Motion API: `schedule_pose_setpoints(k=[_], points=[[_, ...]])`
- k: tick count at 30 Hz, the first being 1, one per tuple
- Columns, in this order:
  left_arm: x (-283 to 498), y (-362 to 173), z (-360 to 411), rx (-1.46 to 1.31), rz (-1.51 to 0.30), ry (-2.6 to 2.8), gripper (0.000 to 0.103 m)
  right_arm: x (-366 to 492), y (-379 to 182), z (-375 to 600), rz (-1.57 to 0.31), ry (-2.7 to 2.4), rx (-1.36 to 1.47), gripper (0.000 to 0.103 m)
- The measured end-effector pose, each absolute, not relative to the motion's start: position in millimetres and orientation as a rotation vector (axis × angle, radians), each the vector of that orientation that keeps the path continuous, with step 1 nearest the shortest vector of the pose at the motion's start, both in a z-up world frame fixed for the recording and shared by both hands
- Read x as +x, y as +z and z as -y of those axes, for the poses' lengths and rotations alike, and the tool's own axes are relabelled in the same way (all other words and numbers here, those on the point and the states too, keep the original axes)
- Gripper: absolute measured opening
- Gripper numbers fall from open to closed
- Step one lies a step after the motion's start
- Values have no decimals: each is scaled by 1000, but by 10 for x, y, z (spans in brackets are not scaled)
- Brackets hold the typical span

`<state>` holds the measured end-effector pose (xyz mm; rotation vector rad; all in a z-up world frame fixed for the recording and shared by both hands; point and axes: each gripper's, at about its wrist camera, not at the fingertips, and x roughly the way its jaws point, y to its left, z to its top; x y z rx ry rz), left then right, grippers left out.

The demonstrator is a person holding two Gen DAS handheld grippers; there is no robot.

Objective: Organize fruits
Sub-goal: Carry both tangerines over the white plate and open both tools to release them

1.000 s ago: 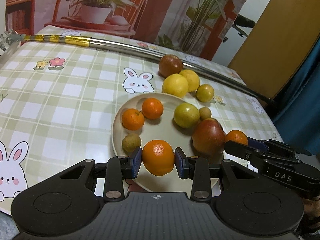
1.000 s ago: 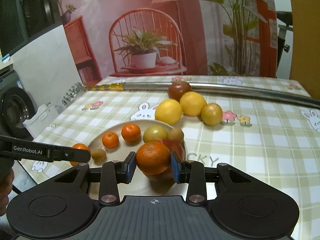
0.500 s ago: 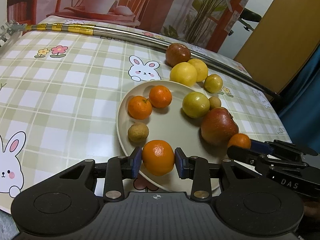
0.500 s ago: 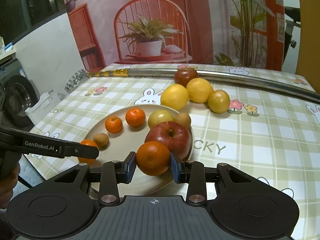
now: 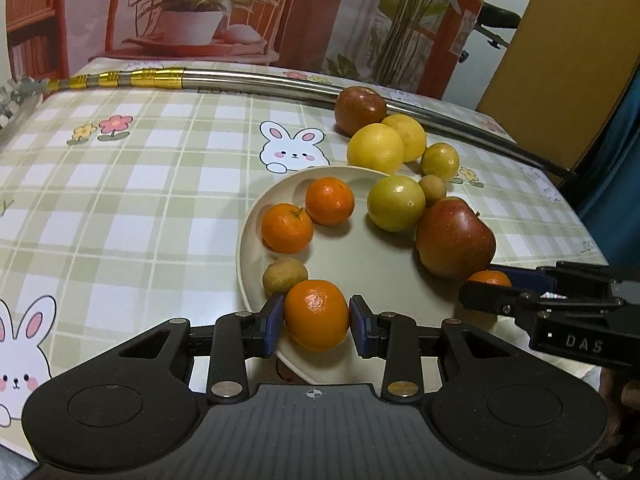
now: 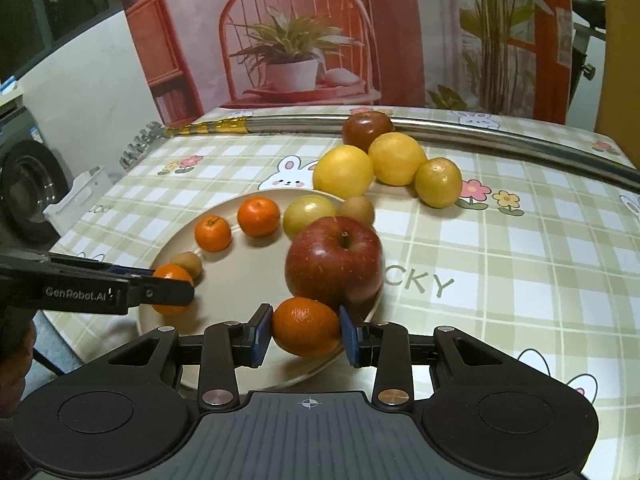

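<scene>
Over the plate (image 5: 256,216), each gripper's jaws were clamped on an orange, probably to set it down with the other fruit.

Checked table (image 5: 120,200) bears plate (image 5: 252,216), loose fruit (image 5: 374,148), perhaps steel pole (image 5: 260,80).

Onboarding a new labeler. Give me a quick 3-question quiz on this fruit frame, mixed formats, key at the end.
1. True or false: the left tool and the right tool each grip an orange over the plate.
2. Multiple choice: the big red apple is A) on the plate, B) on the cloth by the metal pole, C) in the left tool.
3. Fill in: the three yellow fruits off the plate lie between the plate and the ____ pole.

Key: 1 true; 2 A; 3 metal
</scene>
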<state>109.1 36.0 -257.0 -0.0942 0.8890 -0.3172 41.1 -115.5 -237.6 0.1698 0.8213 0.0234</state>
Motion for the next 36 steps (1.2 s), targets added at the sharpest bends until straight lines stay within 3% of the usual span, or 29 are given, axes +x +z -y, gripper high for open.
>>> schedule_pose_setpoints(k=[21, 36], points=[[1160, -2575, -296, -11, -848, -273, 38, 645, -2514, 1237, -812, 18, 139, 32], [990, -2525, -400, -98, -807, -284, 39, 487, -2453, 1261, -770, 20, 176, 34]])
